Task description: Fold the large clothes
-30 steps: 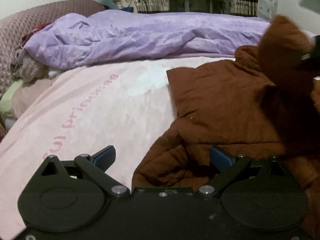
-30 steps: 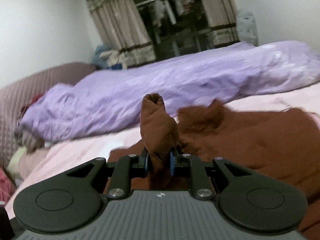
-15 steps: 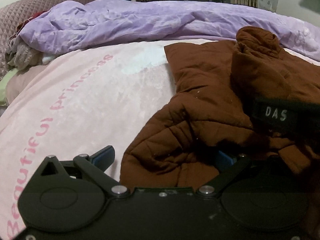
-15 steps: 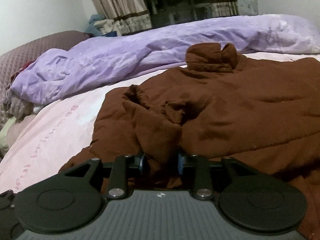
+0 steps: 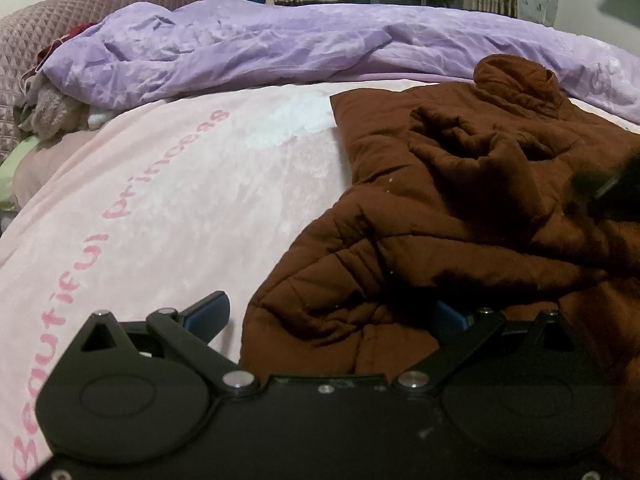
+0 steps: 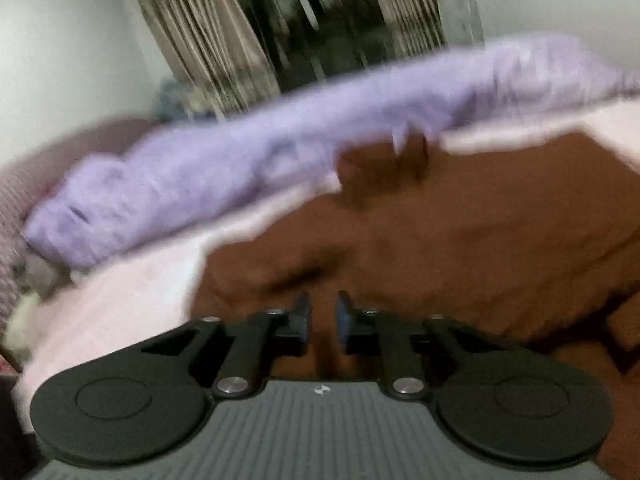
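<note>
A brown padded jacket (image 5: pixel 460 184) lies on the pink bedspread (image 5: pixel 180 184), its sleeve folded across the body and its collar at the far end. My left gripper (image 5: pixel 332 312) is open wide, low at the jacket's near left corner, with the fabric bulging between its blue fingertips. In the blurred right wrist view the jacket (image 6: pixel 460 232) fills the lower right. My right gripper (image 6: pixel 322 316) is a little above it, its pads a narrow gap apart with nothing between them. The right gripper's body shows dark at the right edge of the left wrist view (image 5: pixel 612 184).
A crumpled purple duvet (image 5: pixel 260 48) lies along the far side of the bed. A quilted mauve headboard (image 5: pixel 60 12) and small clothes (image 5: pixel 52 116) are at the far left. Curtains (image 6: pixel 208 40) hang behind.
My right gripper has let go of the brown sleeve, which now lies across the jacket, and has pulled up and back. My left gripper has stayed open and barely moved.
</note>
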`<state>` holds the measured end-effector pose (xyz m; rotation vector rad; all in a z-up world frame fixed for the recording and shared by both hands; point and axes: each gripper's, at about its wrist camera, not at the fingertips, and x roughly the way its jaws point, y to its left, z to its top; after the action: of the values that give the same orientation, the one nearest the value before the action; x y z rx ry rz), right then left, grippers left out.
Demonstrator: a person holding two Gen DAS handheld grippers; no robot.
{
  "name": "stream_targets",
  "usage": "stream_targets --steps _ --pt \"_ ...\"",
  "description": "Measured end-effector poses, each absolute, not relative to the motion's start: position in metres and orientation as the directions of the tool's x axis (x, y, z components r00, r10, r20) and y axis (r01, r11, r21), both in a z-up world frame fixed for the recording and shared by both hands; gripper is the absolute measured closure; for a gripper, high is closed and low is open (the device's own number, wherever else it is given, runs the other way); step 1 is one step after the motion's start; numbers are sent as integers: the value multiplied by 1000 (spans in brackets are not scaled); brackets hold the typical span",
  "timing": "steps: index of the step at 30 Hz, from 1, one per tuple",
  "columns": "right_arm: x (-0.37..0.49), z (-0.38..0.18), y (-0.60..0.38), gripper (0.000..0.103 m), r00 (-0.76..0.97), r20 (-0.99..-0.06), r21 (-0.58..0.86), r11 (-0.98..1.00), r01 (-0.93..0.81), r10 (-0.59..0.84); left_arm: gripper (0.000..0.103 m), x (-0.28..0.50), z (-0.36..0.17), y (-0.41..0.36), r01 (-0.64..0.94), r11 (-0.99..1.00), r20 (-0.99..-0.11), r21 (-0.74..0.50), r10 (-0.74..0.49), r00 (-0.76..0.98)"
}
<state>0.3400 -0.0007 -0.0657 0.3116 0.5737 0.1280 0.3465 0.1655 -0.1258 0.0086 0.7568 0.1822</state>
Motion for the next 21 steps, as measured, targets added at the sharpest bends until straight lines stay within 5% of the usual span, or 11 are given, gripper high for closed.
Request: stream_targets --steps 8,10,11,12,13,18,21 --pt "339 -60 -6 82 791 -552 331 940 -81 263 0 339 -110 174 -153 985 -671 81 168 723" --pt "322 -40 -29 71 782 -545 357 928 -109 302 0 324 -93 188 -138 986 -640 91 164 750" --pt "312 -35 -41 53 787 -536 347 930 -123 305 0 316 -85 196 -127 987 -628 95 158 762" --pt "295 -24 -61 20 808 -515 310 941 -138 288 0 309 -78 205 -125 987 -617 101 161 770" --pt "286 -19 -78 4 830 -498 266 955 -130 252 0 301 -72 216 -124 986 -606 114 168 777" --pt "221 -9 -185 0 907 -414 18 995 99 -83 0 262 -62 258 -158 947 -596 280 300 745" --pt "194 -15 -236 0 862 -477 -25 983 182 -172 0 233 -58 265 -173 948 -615 266 306 727"
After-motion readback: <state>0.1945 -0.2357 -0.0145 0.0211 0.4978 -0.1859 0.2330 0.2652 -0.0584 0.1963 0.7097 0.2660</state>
